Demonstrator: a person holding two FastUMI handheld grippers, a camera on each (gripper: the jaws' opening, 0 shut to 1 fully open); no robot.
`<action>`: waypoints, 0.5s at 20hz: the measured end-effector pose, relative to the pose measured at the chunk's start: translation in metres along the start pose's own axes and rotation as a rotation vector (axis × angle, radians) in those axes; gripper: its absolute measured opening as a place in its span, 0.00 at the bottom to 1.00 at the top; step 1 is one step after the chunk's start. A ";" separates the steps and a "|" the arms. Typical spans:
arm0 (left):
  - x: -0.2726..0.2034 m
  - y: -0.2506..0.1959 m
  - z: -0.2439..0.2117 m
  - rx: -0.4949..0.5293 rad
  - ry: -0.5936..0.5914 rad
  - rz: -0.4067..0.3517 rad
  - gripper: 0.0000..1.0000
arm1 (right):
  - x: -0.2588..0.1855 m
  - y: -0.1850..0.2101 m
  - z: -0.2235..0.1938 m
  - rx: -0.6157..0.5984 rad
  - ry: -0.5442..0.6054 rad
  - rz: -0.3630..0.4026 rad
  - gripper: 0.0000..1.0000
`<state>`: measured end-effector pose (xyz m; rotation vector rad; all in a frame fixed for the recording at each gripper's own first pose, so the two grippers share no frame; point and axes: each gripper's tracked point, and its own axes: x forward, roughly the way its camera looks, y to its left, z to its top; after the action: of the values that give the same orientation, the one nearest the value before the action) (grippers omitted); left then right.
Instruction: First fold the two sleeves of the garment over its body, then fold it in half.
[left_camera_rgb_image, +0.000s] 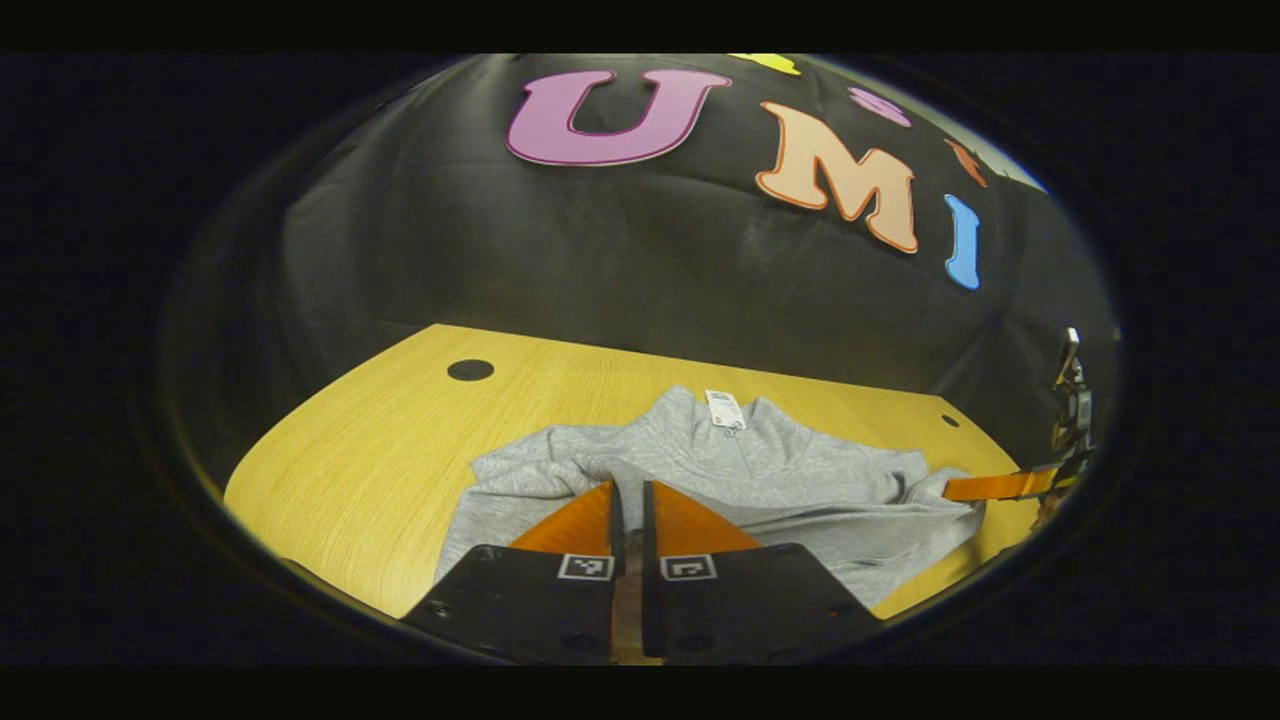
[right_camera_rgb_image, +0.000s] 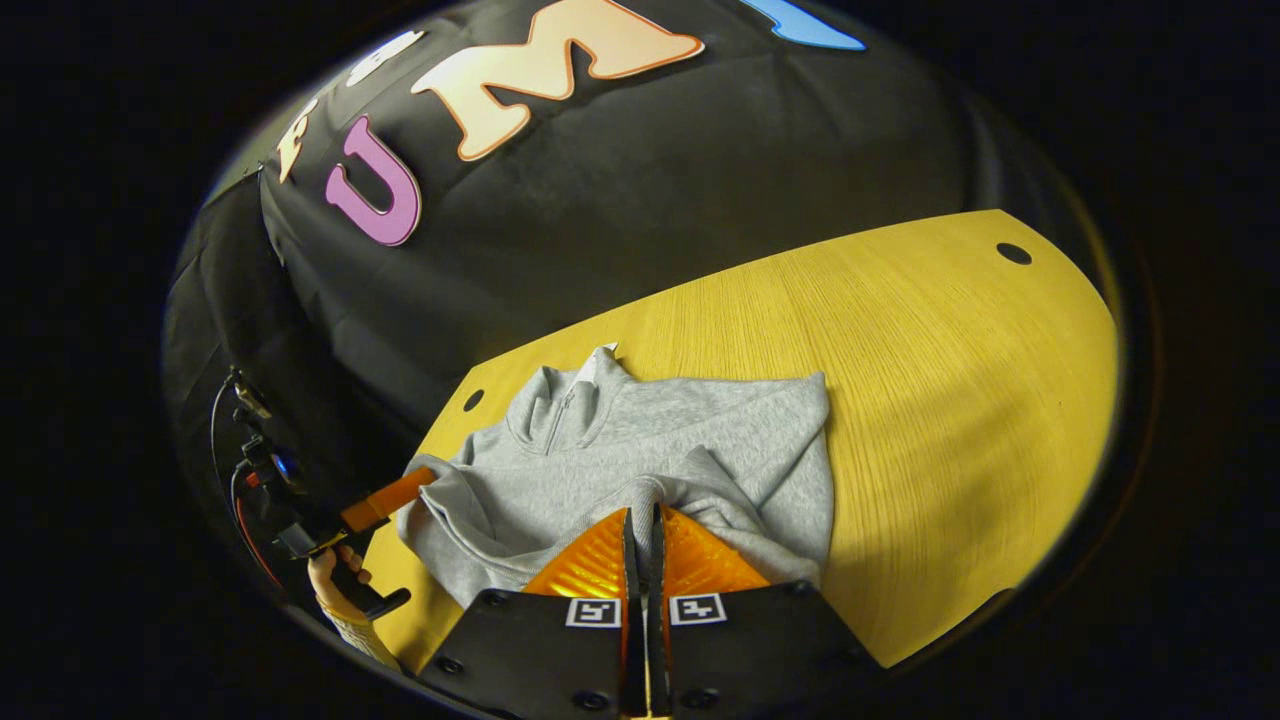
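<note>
A grey zip-neck sweatshirt (left_camera_rgb_image: 800, 480) lies on the yellow wooden table (left_camera_rgb_image: 380, 470), collar and white label (left_camera_rgb_image: 724, 408) toward the wall. My left gripper (left_camera_rgb_image: 628, 487) is shut on a raised fold of its grey fabric near the left sleeve. In the right gripper view the sweatshirt (right_camera_rgb_image: 700, 430) lies bunched, and my right gripper (right_camera_rgb_image: 643, 510) is shut on a pinched ridge of cloth at its near edge. The right gripper (left_camera_rgb_image: 960, 488) also shows far right in the left gripper view, at the garment's edge. The left gripper (right_camera_rgb_image: 420, 478) shows at the garment's left side, held by a hand (right_camera_rgb_image: 335, 580).
The black cloth wall (left_camera_rgb_image: 600, 250) rises right behind the table. Small dark holes (left_camera_rgb_image: 470, 369) mark the tabletop's far corners. A wide stretch of bare wood (right_camera_rgb_image: 980, 400) lies right of the garment in the right gripper view. Cables (right_camera_rgb_image: 235, 470) hang by the left gripper.
</note>
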<state>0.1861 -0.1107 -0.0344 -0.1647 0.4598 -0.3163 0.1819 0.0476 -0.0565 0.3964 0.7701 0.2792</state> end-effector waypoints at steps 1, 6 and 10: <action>0.002 0.003 0.008 0.023 -0.020 0.023 0.07 | -0.001 0.002 0.006 0.012 -0.025 0.007 0.06; -0.004 0.007 0.034 0.114 -0.088 0.079 0.96 | -0.014 0.007 0.040 0.028 -0.129 0.031 0.71; -0.016 0.003 0.056 0.100 -0.171 0.064 0.94 | -0.027 0.008 0.046 -0.076 -0.188 -0.005 0.95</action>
<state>0.1987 -0.0976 0.0210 -0.0786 0.2785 -0.2590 0.1954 0.0327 -0.0065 0.3430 0.5747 0.2614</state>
